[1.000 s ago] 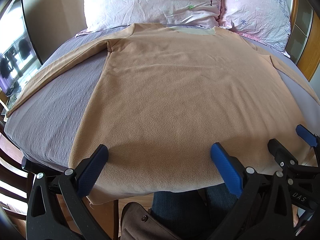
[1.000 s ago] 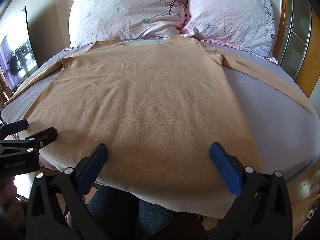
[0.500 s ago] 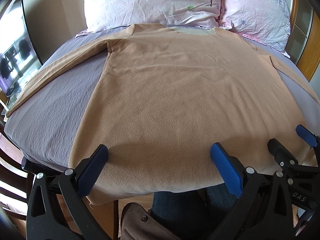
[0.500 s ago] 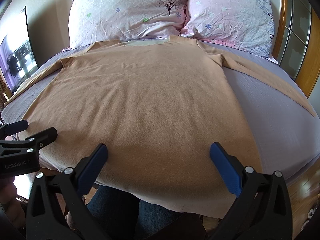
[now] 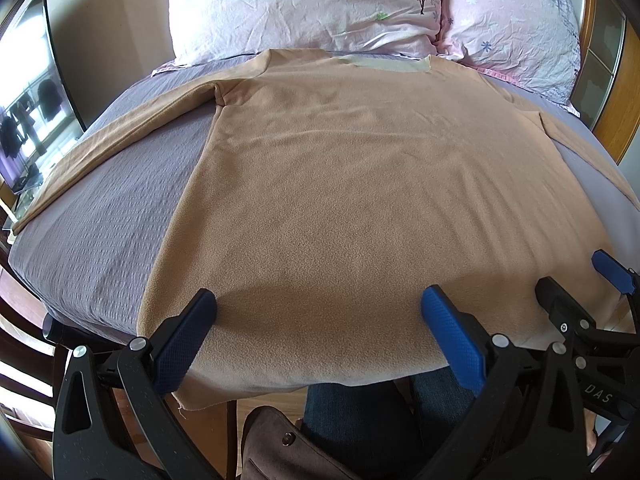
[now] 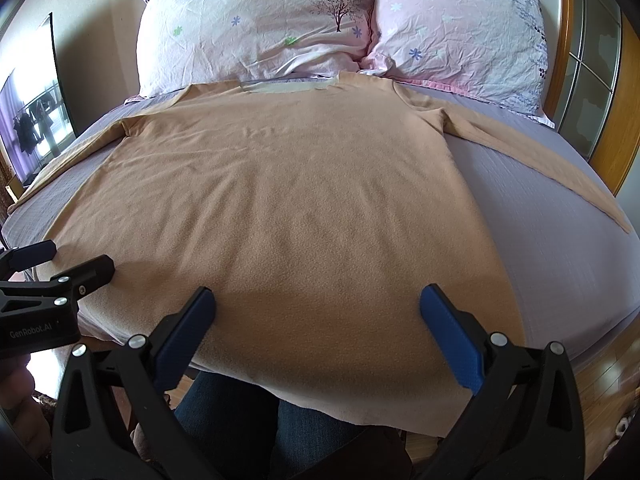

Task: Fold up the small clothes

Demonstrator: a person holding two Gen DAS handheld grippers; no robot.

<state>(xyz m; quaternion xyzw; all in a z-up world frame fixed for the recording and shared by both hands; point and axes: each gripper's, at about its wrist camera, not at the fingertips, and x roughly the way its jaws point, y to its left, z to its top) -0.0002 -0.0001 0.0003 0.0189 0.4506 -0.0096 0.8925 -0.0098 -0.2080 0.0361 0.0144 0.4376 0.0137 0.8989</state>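
Observation:
A tan long-sleeved fleece shirt (image 5: 352, 184) lies flat on the bed, collar towards the pillows, both sleeves spread outward, hem hanging over the near edge; it also shows in the right wrist view (image 6: 288, 200). My left gripper (image 5: 318, 304) is open and empty, hovering over the left part of the hem. My right gripper (image 6: 318, 304) is open and empty over the right part of the hem. Each gripper shows at the edge of the other's view: the right one (image 5: 576, 280) and the left one (image 6: 60, 260).
The bed has a grey-lilac sheet (image 5: 108, 216). Two pink floral pillows (image 6: 256, 28) lean at the head. A wooden frame (image 6: 628, 128) stands on the right, a screen (image 5: 24, 92) on the left. The person's legs in jeans (image 6: 240, 420) are below the hem.

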